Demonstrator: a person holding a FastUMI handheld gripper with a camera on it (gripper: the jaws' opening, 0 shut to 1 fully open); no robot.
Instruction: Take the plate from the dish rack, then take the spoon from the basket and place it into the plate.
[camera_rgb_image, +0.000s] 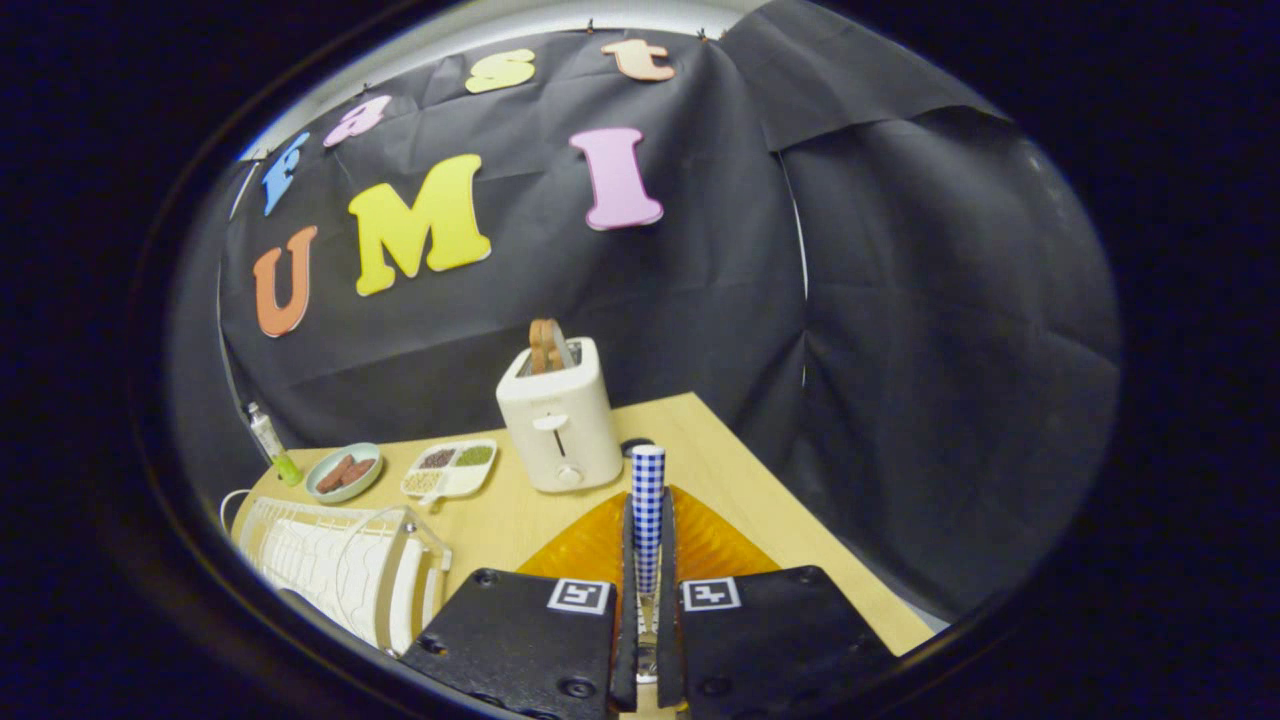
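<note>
My gripper is shut on the spoon, whose blue-and-white checked handle sticks up between the fingers. Its metal stem runs down between the pads; the bowl end is hidden. Just beyond and below the fingers lies the amber ribbed plate on the wooden table, partly covered by the gripper body. The white wire dish rack stands to the left of the fingers, holding white dishes.
A white toaster with bread in its slot stands beyond the plate. Left of it lie a divided tray of grains and a small green bowl, with a small bottle at the far corner. The table edge runs close on the right.
</note>
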